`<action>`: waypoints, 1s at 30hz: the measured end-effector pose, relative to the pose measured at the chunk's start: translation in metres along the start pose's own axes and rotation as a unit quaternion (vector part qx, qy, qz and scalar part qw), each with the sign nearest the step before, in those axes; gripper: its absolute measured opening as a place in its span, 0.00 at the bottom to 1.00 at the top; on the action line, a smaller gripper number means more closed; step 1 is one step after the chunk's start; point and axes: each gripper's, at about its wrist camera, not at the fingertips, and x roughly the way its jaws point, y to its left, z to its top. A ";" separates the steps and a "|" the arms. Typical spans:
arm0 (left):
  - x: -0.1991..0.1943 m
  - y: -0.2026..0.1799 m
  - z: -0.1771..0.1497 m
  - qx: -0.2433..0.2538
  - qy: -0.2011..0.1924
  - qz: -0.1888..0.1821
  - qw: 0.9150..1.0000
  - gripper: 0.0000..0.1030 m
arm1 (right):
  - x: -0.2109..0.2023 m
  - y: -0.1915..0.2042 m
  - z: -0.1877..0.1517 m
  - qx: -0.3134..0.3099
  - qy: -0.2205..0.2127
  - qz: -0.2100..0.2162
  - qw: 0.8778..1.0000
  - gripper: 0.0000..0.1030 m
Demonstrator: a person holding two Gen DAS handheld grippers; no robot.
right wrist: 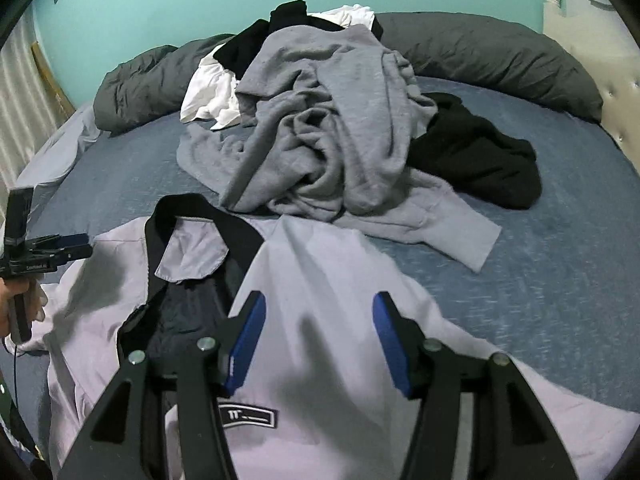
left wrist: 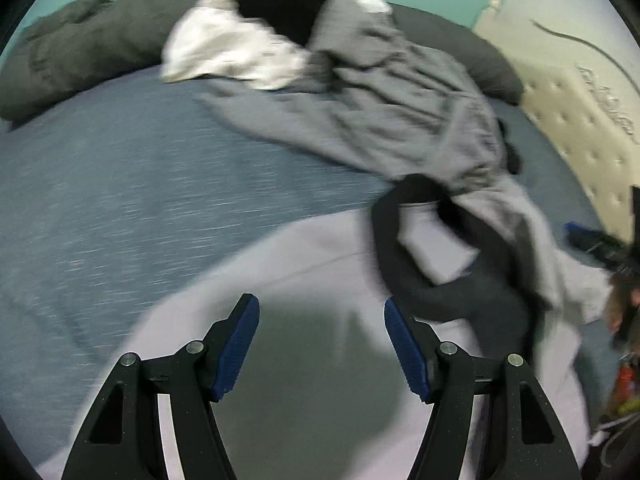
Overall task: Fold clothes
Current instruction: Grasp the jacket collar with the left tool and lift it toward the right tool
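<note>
A lavender jacket [right wrist: 328,280] with a black collar [right wrist: 240,232] and dark lining lies spread on the blue bed sheet [right wrist: 520,288], front side up, with a small label patch [right wrist: 248,416] near me. My right gripper [right wrist: 320,340] hovers open over its right half, holding nothing. My left gripper [left wrist: 322,340] is also open above the jacket [left wrist: 320,264], left of the collar [left wrist: 400,248], with nothing between its pads. In the right wrist view the left gripper [right wrist: 76,248] shows at the far left, held by a hand [right wrist: 24,300].
Behind the jacket sits a heap of clothes: a grey sweatshirt [right wrist: 340,128], a black garment [right wrist: 476,160] and a white one [right wrist: 208,96]. Dark grey pillows [right wrist: 500,60] line the back by the teal wall. A cream tufted headboard [right wrist: 616,92] bounds the right.
</note>
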 end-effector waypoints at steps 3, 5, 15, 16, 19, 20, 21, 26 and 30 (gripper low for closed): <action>0.019 -0.039 0.009 0.006 0.004 -0.035 0.999 0.64 | 0.002 -0.002 -0.011 -0.012 0.005 -0.012 1.000 0.55; 0.031 -0.066 0.015 0.010 0.007 -0.058 0.998 0.60 | -0.003 -0.011 -0.020 -0.015 0.004 -0.021 1.000 0.55; 0.099 -0.113 0.052 -0.058 0.012 -0.098 0.993 0.59 | -0.026 -0.056 -0.057 0.011 -0.006 -0.025 1.000 0.55; 0.105 -0.114 0.055 -0.061 0.012 -0.097 0.993 0.59 | -0.027 -0.059 -0.060 0.012 -0.007 -0.023 1.000 0.55; 0.116 -0.114 0.060 -0.069 0.020 -0.092 0.993 0.23 | -0.029 -0.067 -0.066 0.018 -0.007 -0.020 1.000 0.55; 0.120 -0.114 0.061 -0.072 0.023 -0.090 0.993 0.16 | -0.029 -0.070 -0.068 0.020 -0.007 -0.019 1.000 0.55; 0.121 -0.113 0.062 -0.074 0.023 -0.092 0.993 0.13 | -0.030 -0.072 -0.070 0.022 -0.007 -0.019 1.000 0.55; 0.093 -0.111 0.072 -0.056 -0.018 -0.101 0.993 0.03 | -0.029 -0.084 -0.079 0.034 -0.005 -0.024 0.999 0.55; 0.068 -0.103 0.087 -0.058 -0.046 -0.098 0.992 0.03 | -0.028 -0.084 -0.081 0.038 -0.005 -0.022 0.999 0.55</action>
